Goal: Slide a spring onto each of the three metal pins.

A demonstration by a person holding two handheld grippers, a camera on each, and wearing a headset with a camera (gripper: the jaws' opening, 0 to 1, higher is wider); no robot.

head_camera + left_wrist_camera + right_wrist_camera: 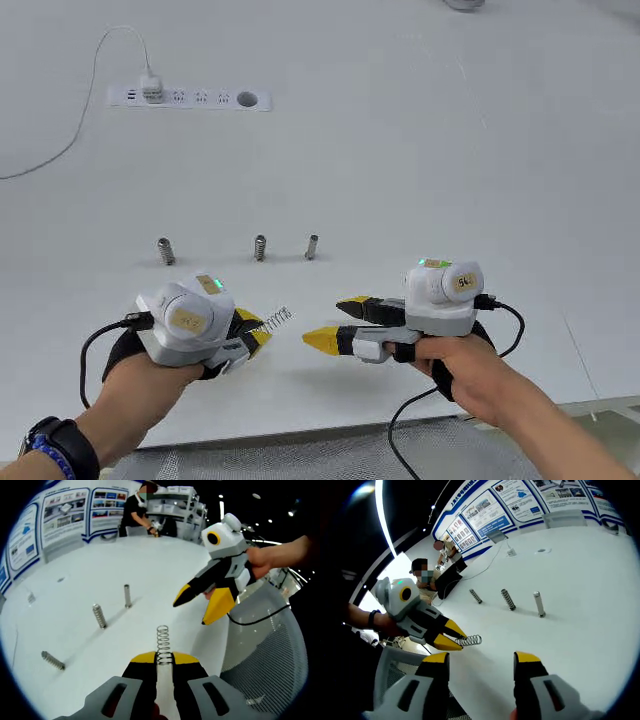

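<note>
Three metal pins stand in a row on the white table. The left pin (165, 251) and the middle pin (260, 247) each wear a spring. The right pin (311, 246) is bare. My left gripper (262, 330) is shut on a loose spring (277, 319), which sticks out past its yellow tips (158, 657) toward the pins. My right gripper (332, 321) hangs open to the right of that spring, nothing between its fingers (438, 658). The spring (468, 640) and the left gripper also appear in the right gripper view, left of the bare pin (538, 603).
A white power strip (190, 97) with a plugged charger and cable lies at the back left. A grey mesh surface (330, 455) borders the table's near edge. People work at a far bench (145, 510).
</note>
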